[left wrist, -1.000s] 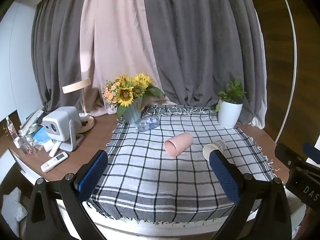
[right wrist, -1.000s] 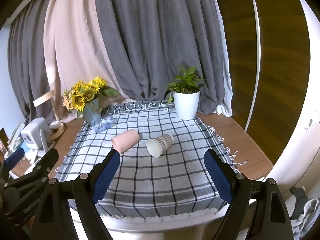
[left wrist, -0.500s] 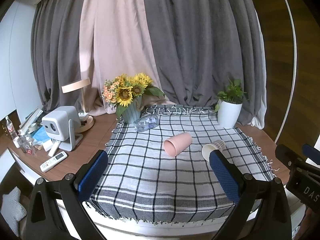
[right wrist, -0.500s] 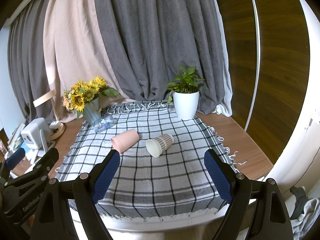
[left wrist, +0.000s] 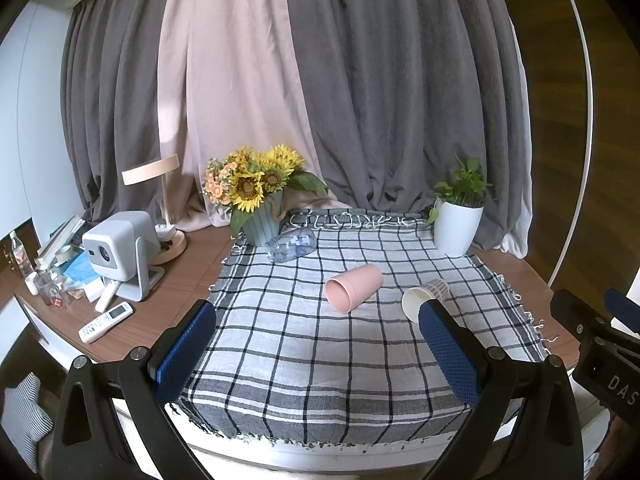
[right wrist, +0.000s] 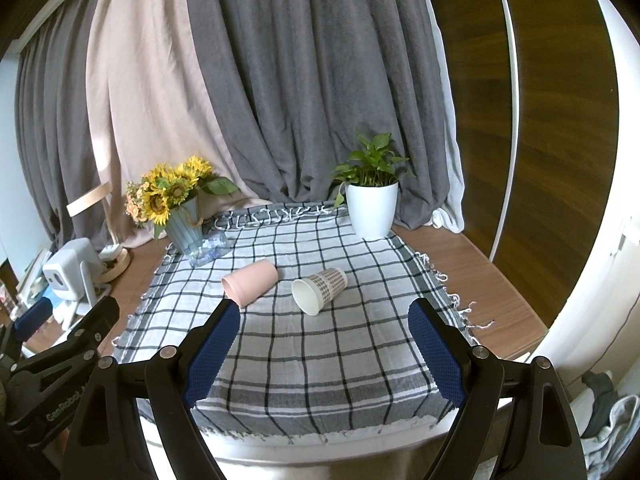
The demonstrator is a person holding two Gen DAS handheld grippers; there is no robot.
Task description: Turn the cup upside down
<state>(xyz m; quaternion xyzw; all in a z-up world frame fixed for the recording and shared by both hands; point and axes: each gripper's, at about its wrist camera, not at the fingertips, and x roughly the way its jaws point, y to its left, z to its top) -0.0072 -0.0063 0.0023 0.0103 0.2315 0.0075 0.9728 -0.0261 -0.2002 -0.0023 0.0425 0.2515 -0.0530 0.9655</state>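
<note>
On checked cloth [right wrist: 320,352], pink cup [right wrist: 251,282] and paper cup [right wrist: 319,290] lie apart.

Wooden table [left wrist: 192,264], checked cloth [left wrist: 320,360], perhaps cotton, projector [left wrist: 116,248]

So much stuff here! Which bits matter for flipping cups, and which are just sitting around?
For the job:
pink cup, on its side
checked paper cup, on its side
left claw, open
right claw, open

Just lying about:
sunflowers
potted plant
projector
remote
lamp
</note>
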